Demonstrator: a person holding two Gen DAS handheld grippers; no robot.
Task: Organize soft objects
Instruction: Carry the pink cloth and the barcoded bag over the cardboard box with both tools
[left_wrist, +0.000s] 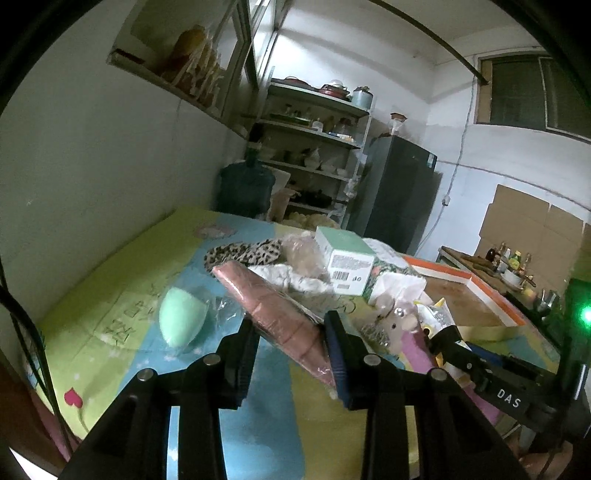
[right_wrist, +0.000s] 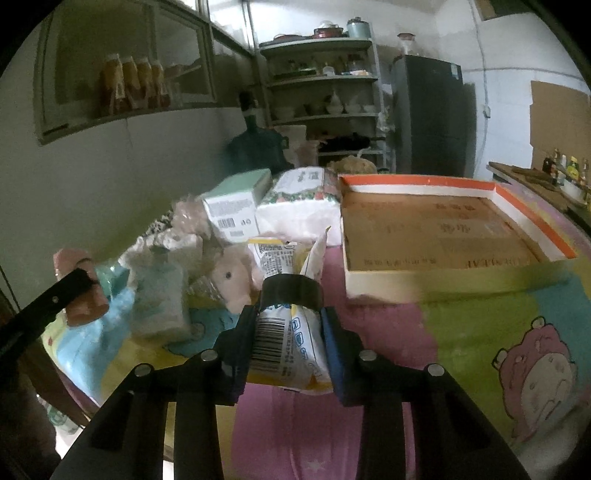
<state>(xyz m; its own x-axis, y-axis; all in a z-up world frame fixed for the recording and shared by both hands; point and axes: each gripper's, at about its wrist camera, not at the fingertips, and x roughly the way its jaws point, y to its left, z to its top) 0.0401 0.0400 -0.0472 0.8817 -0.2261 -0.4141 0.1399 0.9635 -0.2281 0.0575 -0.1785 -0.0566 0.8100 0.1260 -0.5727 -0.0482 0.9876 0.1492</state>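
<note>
My left gripper (left_wrist: 290, 328) is shut on a pink wrapped soft packet (left_wrist: 273, 314) and holds it above the table; it also shows in the right wrist view (right_wrist: 83, 295). My right gripper (right_wrist: 290, 323) is shut on a yellow and white snack bag (right_wrist: 286, 332), which also shows in the left wrist view (left_wrist: 439, 317). A pink plush toy (right_wrist: 231, 280), a mint green sponge (left_wrist: 181, 317), a leopard-print cloth (left_wrist: 240, 253) and a white fluffy cloth (right_wrist: 159, 299) lie on the colourful tablecloth.
An open cardboard box with an orange rim (right_wrist: 436, 236) stands at the right of the table. A mint box (right_wrist: 236, 203) and a tissue pack (right_wrist: 299, 206) sit behind the pile. Shelves (right_wrist: 325, 85) and a dark fridge (right_wrist: 432, 114) stand beyond.
</note>
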